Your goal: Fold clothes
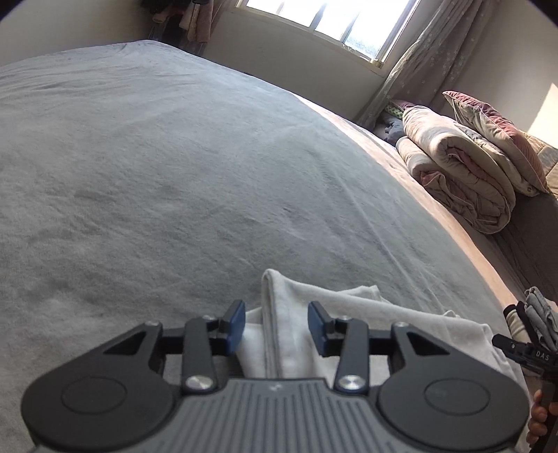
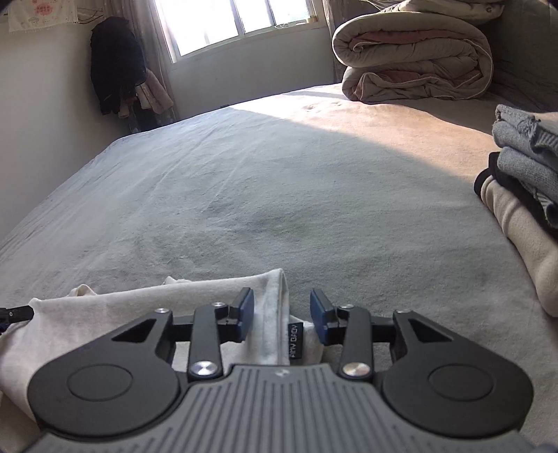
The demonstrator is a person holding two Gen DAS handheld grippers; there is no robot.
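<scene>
- My left claw (image 1: 275,325) hangs released over the near edge of the bed (image 1: 157,181), blue pads spread, nothing between them but air; a rolled fold of the white garment (image 1: 289,331) runs straight up the gap beneath.
- My right claw (image 2: 281,315) is likewise spread and holds nothing; the garment's hemmed end (image 2: 275,313), a small black label (image 2: 295,339) sewn at it, lies under and between its pads.
- The relation that matters: the white garment lies directly below and just ahead of both claws, its long axis running crosswise from one claw to the other along the bed's near edge. The left claw sits over its left end, the right claw over its right end, so each is nearest its own end.
- The cloth already shows layers doubled over one another. Whether it is partway through folding or a finished fold just let go, these views cannot settle.
- Count: one white garment under the claws; two claws, both unclenched.
- One stack of folded clothes (image 2: 523,195) rests on the bed off to my right, well apart from the white piece; I make out a cream layer at the bottom, a dark one above it and grey knits on top, though the frame edge cuts the stack off.
- One rolled quilt (image 2: 411,59) lies at the far right of the bed near the window (image 2: 237,24), with one pillow (image 1: 498,136) on it in the left view.
</scene>
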